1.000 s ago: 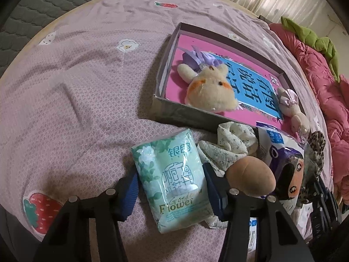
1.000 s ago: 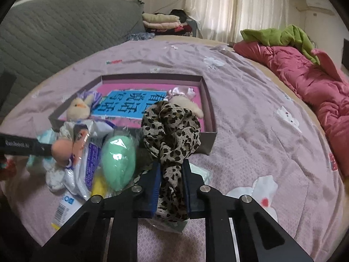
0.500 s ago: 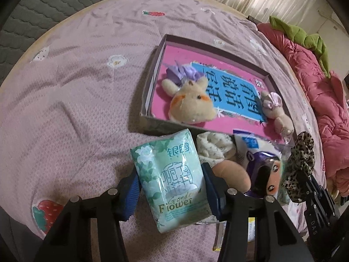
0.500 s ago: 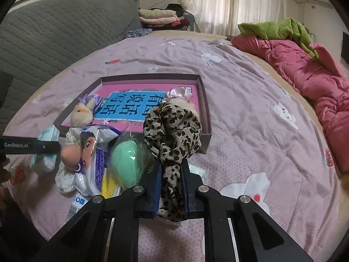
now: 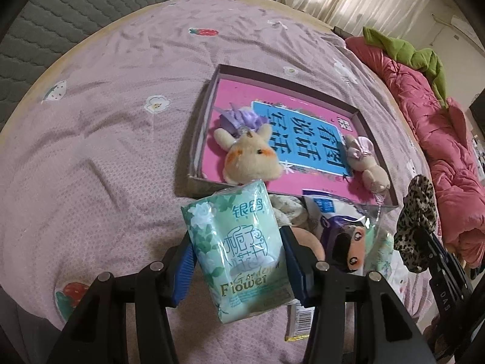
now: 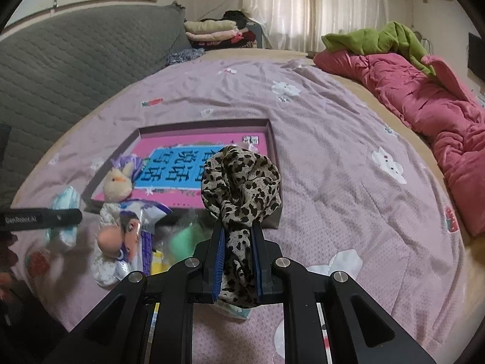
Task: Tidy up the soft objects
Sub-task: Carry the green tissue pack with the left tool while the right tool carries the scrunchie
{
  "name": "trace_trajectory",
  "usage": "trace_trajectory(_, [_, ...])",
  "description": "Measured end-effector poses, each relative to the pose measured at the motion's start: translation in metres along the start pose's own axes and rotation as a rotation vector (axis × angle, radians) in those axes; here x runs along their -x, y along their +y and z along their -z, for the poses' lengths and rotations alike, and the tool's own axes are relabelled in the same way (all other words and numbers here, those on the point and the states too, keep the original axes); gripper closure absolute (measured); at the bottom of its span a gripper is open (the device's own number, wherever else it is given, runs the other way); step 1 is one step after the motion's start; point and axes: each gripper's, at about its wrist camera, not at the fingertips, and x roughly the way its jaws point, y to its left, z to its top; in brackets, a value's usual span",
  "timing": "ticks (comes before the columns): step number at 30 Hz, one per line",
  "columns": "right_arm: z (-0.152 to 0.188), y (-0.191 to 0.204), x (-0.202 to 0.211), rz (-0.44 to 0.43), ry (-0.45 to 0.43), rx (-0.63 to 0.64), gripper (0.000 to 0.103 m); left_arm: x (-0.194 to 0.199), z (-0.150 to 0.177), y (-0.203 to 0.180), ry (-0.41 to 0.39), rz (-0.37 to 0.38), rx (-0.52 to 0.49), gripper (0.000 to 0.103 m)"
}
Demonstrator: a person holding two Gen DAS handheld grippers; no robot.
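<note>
Between the left gripper's point(image 5: 238, 259) fingers sits the tissue pack point(image 5: 239, 250), clamped.

The green tissue pack point(image 5: 242, 248) carries the Chinese characters "银鸽" near its top, a round emblem with "栀子花开" in its middle, and "Garden Flower" in Latin letters near its lower end. The blue panel point(image 5: 303, 139) inside the shallow box point(image 5: 206, 115) bears large Chinese characters, seen upside down and hard to make out. In the right wrist view, the black bar point(image 6: 42, 219) at the near left reads "GenRobot.AI" in white.
</note>
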Motion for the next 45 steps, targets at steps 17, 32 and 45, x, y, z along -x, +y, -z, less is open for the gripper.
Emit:
trace_trajectory(17, [-0.031,0.014,0.014,-0.052,-0.056,0.024,0.087,0.025,-0.02,-0.033,-0.071,0.039,-0.056,0.05])
trace_trajectory(32, [-0.049,0.023,0.013,-0.079,-0.08,0.048,0.087,0.03,-0.035,-0.048,-0.099,0.072,-0.07,0.05])
trace_trajectory(45, [-0.062,0.027,0.003,-0.092,-0.084,0.058,0.087,0.023,-0.043,-0.054,-0.097,0.07,-0.074,0.05])
